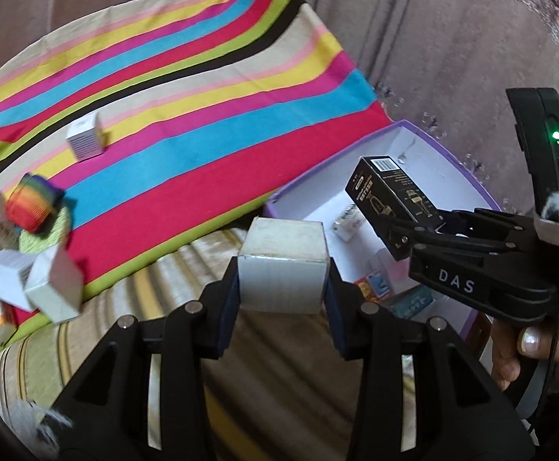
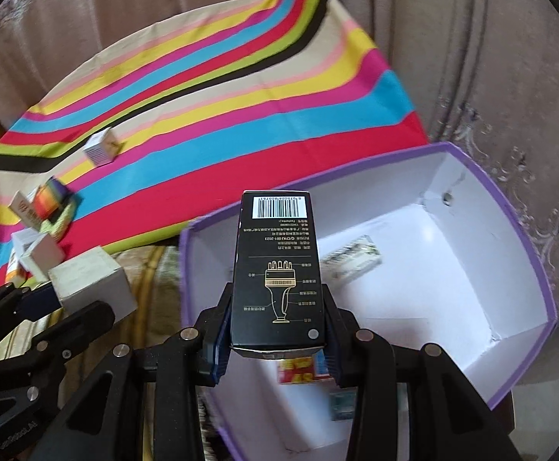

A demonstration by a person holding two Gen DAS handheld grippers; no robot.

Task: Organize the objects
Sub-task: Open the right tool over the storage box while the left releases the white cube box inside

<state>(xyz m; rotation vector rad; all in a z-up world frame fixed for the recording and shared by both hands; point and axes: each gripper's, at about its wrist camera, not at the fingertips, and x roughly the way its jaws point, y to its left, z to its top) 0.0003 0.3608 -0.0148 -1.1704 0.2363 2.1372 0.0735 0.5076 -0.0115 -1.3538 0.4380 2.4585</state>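
Purple-rimmed bin (image 2: 525,269) with white walls, taken as landmark, sitting just off the striped cloth (image 2: 241,115). Above its near-left part, black box (image 2: 277,269) (barcode end pointing away, gold diagram on top) clamped between the jaws of the right gripper (image 2: 277,340), jaws closed narrow on its sides. Inside the bin: a small printed pack (image 2: 350,261) lying on the floor, a red-and-yellow pack (image 2: 298,368) and a blue one (image 2: 343,409) nearer the front wall. Left of the bin, outside it, white box (image 1: 283,265) pinched between the jaws of the left gripper (image 1: 282,288), held clear above a ribbed beige surface (image 1: 279,365). Further left of the bin, on the cloth: a rainbow block (image 1: 33,203) on a green mat, several white cartons (image 1: 53,288) heaped beside it, and one small white cube (image 1: 85,140) standing apart, well away from the bin. Right of the bin, patterned fabric (details blurred).
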